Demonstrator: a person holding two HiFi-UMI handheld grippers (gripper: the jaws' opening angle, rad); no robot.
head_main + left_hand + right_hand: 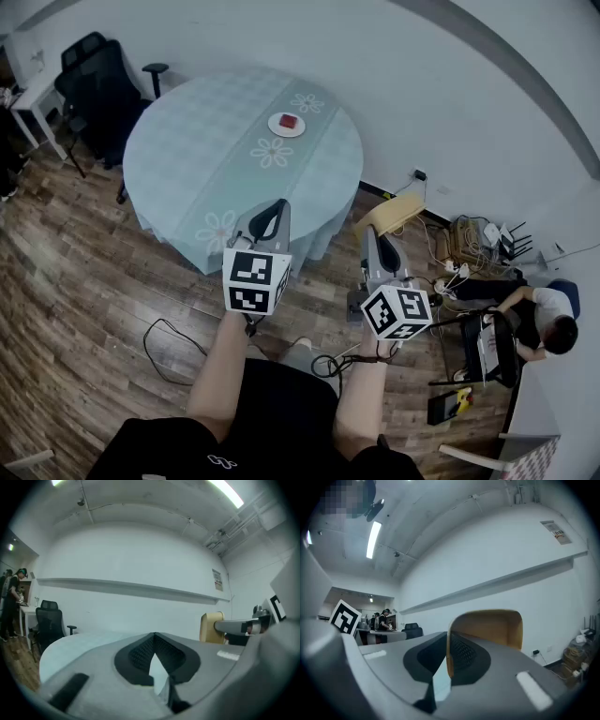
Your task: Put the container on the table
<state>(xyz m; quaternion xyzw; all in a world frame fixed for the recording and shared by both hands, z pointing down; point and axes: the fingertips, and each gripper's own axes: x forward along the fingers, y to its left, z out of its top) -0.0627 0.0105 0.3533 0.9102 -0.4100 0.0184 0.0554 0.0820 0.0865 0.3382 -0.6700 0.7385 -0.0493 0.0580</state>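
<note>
Head view: the container (287, 124), a small white round dish with something red in it, sits on the tabletop (187, 150) in the upper middle of the frame. It rests on the paler flowered band of the blue cloth, well apart from both my grippers.

My left gripper (275, 208) is at the centre of the frame, level, with its tip over the near edge of the round tabletop. In the left gripper view its jaws meet at the tips with nothing between them, and the tabletop spreads out beyond them.

My right gripper (371, 236) is just to the right of it, past the edge of the cloth and over the floor (84, 281). Its jaws are closed too and hold nothing. A tan chair (398, 214) stands just beyond that tip, against the wall. In the right gripper view its curved back rises behind the closed jaws.

A black chair (98, 80) stands at the upper left, beside the tabletop. Cables (178, 347) trail over the wooden floor at the lower centre, and more gear is piled at the right edge. A person (548, 328) is bent over at the lower right.
</note>
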